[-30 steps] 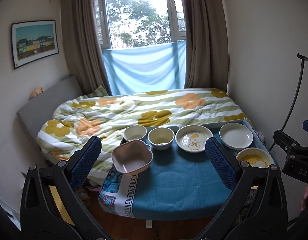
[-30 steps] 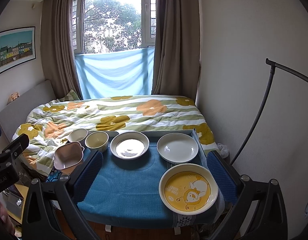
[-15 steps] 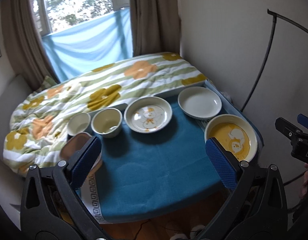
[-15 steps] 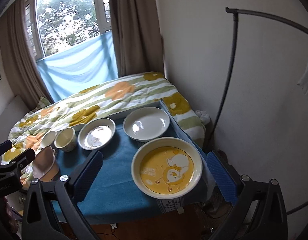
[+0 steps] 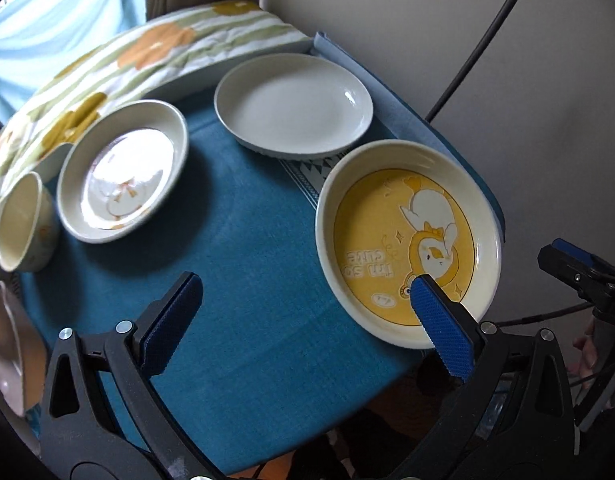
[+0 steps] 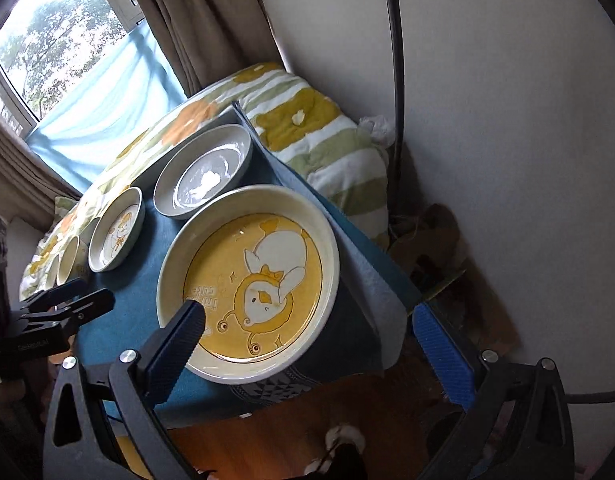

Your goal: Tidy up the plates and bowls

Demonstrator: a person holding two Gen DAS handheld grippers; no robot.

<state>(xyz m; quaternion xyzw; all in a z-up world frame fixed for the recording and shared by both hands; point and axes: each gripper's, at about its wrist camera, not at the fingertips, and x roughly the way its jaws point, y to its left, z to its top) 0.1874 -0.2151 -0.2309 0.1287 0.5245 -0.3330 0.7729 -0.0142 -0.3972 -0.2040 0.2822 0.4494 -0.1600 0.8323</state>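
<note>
Hovering over the blue-clothed counter (image 5: 243, 280), we hold both grippers spread apart and empty. The yellow duck plate (image 6: 249, 288) sits at the counter's near right corner, its rim close to the edge. Our right gripper (image 6: 307, 336) is the nearer one: the plate lies just ahead and slightly left of it, its left finger (image 6: 175, 340) already over the near rim. Our left gripper (image 5: 307, 320) has the plate off to its right. The plain white plate (image 5: 293, 104) sits just behind, the small duck dish (image 5: 123, 170) and a cup-like bowl (image 5: 23, 224) further left. We judge the right gripper should pinch the near rim.
</note>
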